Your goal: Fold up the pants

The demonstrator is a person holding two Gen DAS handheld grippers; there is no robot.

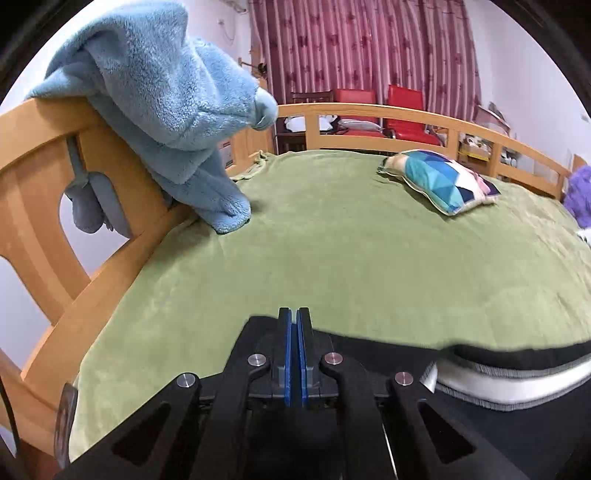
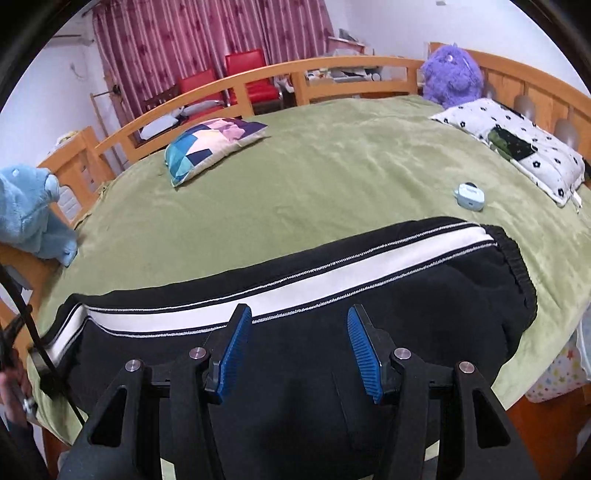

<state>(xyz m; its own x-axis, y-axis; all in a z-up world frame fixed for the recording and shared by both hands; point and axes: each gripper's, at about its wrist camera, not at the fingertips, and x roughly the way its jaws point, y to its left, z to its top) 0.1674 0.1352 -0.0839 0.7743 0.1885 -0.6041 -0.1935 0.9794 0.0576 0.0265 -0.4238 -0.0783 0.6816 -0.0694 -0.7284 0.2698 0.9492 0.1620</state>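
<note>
You are hovering your wide-spread right gripper over the pants, lengthwise-folded, at 6 o'clock; your left gripper, pads together, is gripping nothing visible; cross-folds are remaining

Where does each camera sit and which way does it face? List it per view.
Left wrist: on the left gripper, shut, low at the pants' end, facing across the bed.
Right wrist: on the right gripper, open above the pants, facing the same way.
Shared: pants, bed, cushion, curtain.
</note>
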